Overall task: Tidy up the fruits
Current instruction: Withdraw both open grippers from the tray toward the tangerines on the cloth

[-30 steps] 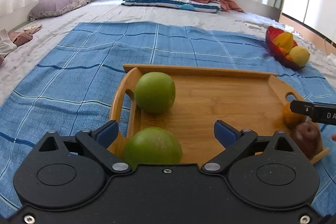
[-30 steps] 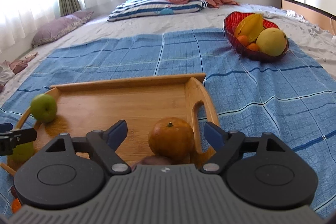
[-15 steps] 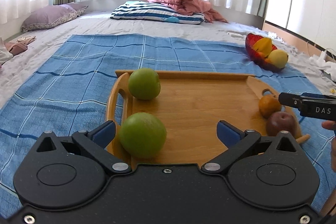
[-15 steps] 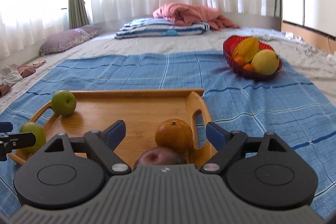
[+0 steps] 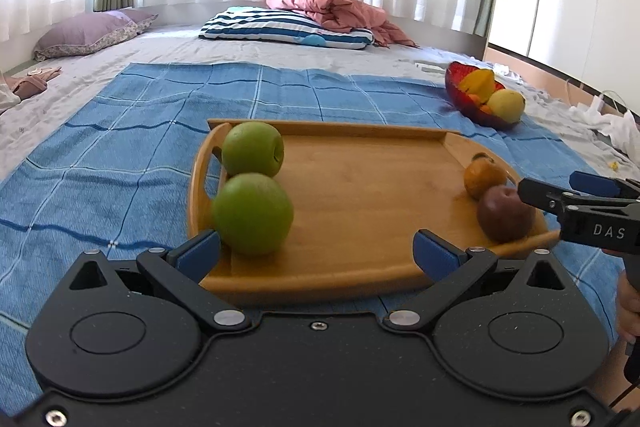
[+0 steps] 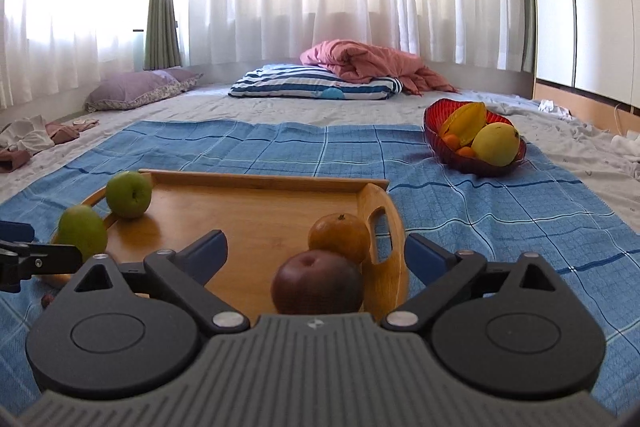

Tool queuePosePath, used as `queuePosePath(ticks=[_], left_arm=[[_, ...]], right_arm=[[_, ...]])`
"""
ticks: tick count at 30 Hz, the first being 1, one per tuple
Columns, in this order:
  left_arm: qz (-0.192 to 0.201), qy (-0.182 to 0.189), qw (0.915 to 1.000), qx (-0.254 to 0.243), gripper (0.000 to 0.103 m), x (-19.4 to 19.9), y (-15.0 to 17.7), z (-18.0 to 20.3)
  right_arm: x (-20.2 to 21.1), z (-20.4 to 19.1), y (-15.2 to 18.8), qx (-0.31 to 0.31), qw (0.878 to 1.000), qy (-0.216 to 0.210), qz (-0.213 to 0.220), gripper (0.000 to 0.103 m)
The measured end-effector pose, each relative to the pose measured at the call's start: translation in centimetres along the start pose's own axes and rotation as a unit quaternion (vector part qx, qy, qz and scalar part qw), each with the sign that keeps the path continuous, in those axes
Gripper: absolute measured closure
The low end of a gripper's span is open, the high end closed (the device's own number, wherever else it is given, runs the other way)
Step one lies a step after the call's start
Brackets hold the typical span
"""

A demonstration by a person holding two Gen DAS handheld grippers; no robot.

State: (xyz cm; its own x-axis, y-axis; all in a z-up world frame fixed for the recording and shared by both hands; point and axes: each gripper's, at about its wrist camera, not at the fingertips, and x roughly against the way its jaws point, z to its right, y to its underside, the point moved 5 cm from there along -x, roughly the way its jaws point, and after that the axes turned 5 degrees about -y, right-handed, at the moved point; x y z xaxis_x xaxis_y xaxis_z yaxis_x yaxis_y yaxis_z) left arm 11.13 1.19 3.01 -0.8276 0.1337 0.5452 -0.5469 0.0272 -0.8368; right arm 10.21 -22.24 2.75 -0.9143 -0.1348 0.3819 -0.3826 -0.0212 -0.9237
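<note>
A wooden tray (image 5: 360,187) lies on a blue checked blanket. Two green apples (image 5: 253,213) (image 5: 253,149) sit at its left end. An orange (image 5: 482,177) and a dark red apple (image 5: 505,213) sit at its right end. My left gripper (image 5: 316,251) is open and empty, just short of the tray's near edge. My right gripper (image 6: 316,255) is open and empty, close behind the dark red apple (image 6: 317,281) and the orange (image 6: 339,237). The right gripper also shows in the left wrist view (image 5: 560,193), beside the tray's right end.
A red bowl (image 6: 472,157) with a star fruit, a yellow fruit and small oranges stands on the blanket's far right. A striped pillow (image 6: 316,87), a pink quilt (image 6: 368,61) and a purple pillow (image 6: 140,93) lie at the back. White cloth (image 5: 612,127) lies at the right.
Both grippers have pulled back and risen from the tray. The fruits now look smaller and farther ahead. Both stay open; the fruits have not moved.
</note>
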Motion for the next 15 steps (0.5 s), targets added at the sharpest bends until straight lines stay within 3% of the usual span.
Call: queuePosePath(ticks=[15], left_arm=[[-0.003,-0.002,0.9999,-0.012,0.0,1.1,2.5,1.5]], right_arm=[[3.0,-2.9,3.2,0.014,0.999,0.0,0.043,0.001]])
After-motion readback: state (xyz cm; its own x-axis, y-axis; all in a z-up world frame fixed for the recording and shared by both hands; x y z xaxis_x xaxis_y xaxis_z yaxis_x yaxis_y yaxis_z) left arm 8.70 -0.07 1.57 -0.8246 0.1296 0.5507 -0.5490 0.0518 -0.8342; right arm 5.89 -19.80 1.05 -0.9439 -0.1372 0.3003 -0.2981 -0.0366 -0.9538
